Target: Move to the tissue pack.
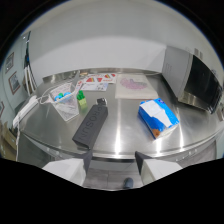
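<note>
white blocky jaws, dark inner tips

Gripper (113, 162) is being held level and pointed toward 12 o'clock. Its two fingers (88, 159) are being kept parted, at 7 and 5 o'clock, with nothing being gripped between them.

Bare steel table (122, 127) lies open toward the tissue pack (157, 117); the dark box (91, 126) apparently sits clear, aside.

A steel table (120, 135) carries a tissue pack (158, 117), black case (91, 126) and printed sheets (131, 86).
</note>
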`<state>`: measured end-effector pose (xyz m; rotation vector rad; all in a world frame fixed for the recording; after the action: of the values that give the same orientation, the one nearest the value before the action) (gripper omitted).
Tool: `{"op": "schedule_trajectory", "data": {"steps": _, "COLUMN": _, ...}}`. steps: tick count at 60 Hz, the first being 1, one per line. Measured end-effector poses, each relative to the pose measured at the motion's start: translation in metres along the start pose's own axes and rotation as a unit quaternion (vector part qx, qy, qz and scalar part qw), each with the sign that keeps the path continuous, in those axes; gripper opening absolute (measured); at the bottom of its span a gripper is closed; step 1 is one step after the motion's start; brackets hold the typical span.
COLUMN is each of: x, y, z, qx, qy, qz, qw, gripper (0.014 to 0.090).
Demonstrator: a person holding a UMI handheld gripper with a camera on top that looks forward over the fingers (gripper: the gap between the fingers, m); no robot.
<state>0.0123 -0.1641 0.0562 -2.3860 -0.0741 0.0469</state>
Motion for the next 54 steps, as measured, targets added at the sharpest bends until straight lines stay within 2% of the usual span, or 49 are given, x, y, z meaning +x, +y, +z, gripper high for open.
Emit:
{"op": "schedule_trajectory", "data": {"steps": 7, "x": 0.021, "y": 0.011, "z": 0.0, "qx": -0.008, "qy": 0.013, "qz": -0.003, "qw": 1.0, "gripper": 0.0835}}
{"op": "schedule_trajectory", "data": {"steps": 8, "x": 0.039, "y": 0.015, "z": 0.0, "qx": -0.01, "qy": 0.012, "qz": -0.004, "qw": 1.0, "gripper": 0.0834}}
{"op": "schedule_trajectory", "data": {"steps": 24, "x": 0.119, "y": 0.021, "z": 0.014, "qx": -0.024, "qy": 0.047, "qz": 0.005, "qw": 0.999, "gripper": 0.0828}}
{"op": "schedule_trajectory", "data": {"steps": 43, "x": 0.138, "y": -0.012, "z": 0.054, "qx": -0.018, "qy": 0.025, "qz": 0.007, "qw": 1.0, "gripper": 0.0829}}
{"op": "schedule_trajectory", "data": {"steps": 54, "x": 0.14, "y": -0.018, "z": 0.059, "qx": -0.019, "qy": 0.016, "qz": 0.0, "qw": 1.0, "gripper": 0.0828}}
